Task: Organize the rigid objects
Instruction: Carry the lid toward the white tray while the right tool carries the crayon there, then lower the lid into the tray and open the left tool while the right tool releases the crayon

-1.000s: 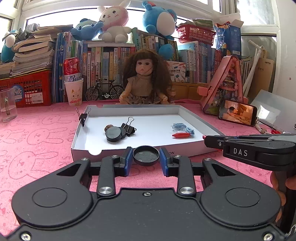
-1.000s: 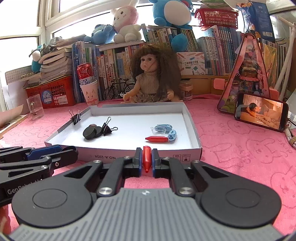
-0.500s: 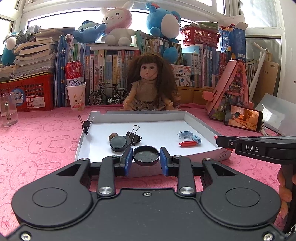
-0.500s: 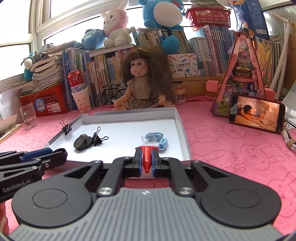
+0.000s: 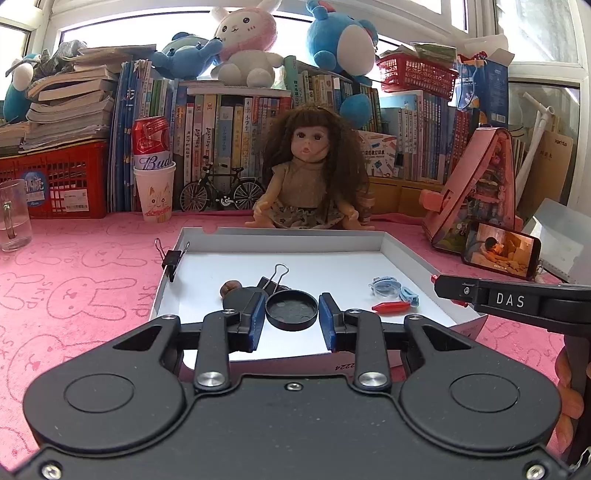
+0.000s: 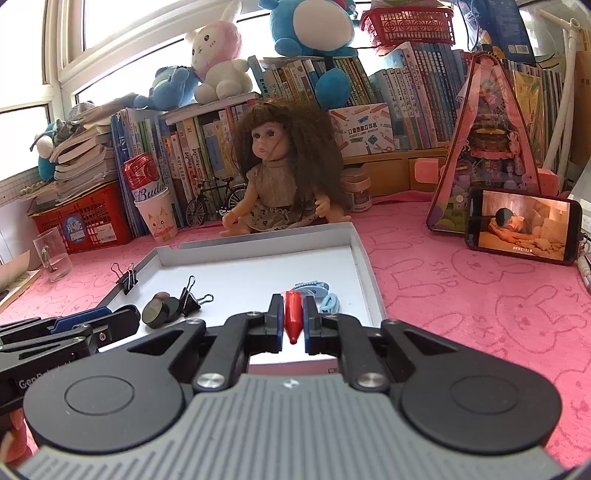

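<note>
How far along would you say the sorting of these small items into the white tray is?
Already in the tray: a black disc, binder clip, blue clips and red cap. In hand: the left gripper holds a black lid, the right gripper a red piece. Both remain unreleased above it.

bright window (image 5: 147,22) behind book row (image 5: 236,129); pink tablecloth (image 5: 74,295).

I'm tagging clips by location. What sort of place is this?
Probably a child's study desk at home: a doll sits before rows of books, plush toys line the window ledge above, and a pink bunny-print cloth covers the table.
</note>
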